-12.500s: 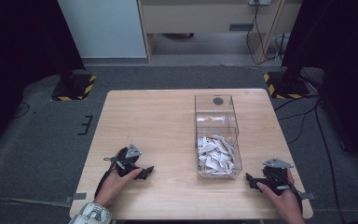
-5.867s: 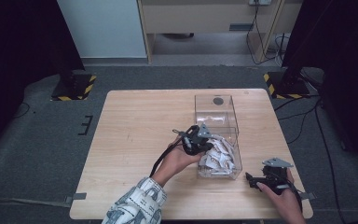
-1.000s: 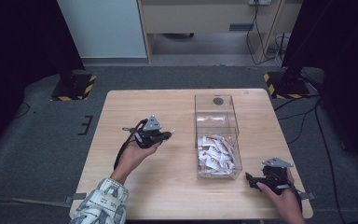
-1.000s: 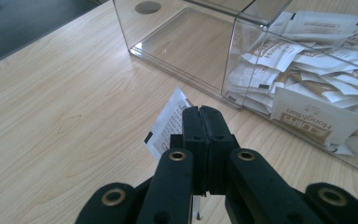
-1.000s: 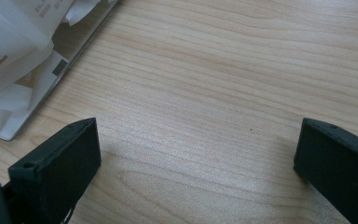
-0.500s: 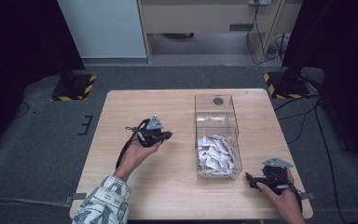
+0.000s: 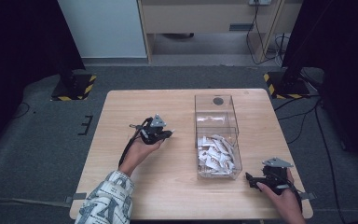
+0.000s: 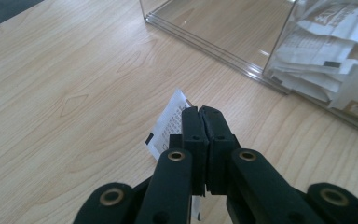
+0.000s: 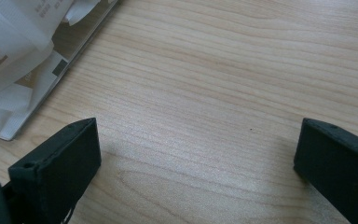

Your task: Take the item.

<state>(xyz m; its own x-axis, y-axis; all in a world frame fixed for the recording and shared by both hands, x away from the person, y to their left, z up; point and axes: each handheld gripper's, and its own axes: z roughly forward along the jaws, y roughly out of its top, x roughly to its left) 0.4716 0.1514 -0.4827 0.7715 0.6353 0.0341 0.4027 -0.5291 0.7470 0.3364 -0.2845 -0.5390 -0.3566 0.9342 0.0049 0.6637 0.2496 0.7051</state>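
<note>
A: Why does the left tool [image 8: 200, 112] have its jaws pressed together over the tabletop [image 7: 121, 116], to the left of the clear box [image 7: 216, 135]?

B: It is clamped on one white paper packet [image 8: 170, 123]. In the left gripper view the packet stands out at the left of the closed jaws, with small print and a black mark on its edge. I think the thin packet needs a tight pinch, otherwise it slips out.

A: And why is it held there, away from the box?

B: The box has two compartments. The one nearer to the person is full of packets [image 7: 216, 156], the farther one looks empty except for a dark round spot. My guess is that the packets are taken out one at a time and put on the bare wood to the left of the box. The tool hangs low over this place, so putting it down seems close.

A: What about the right tool [image 7: 251, 178]?

B: It rests on the tabletop just to the right of the near corner of the box, jaws spread wide with only wood between them. It holds nothing; I judge it simply waits, out of the way
</note>
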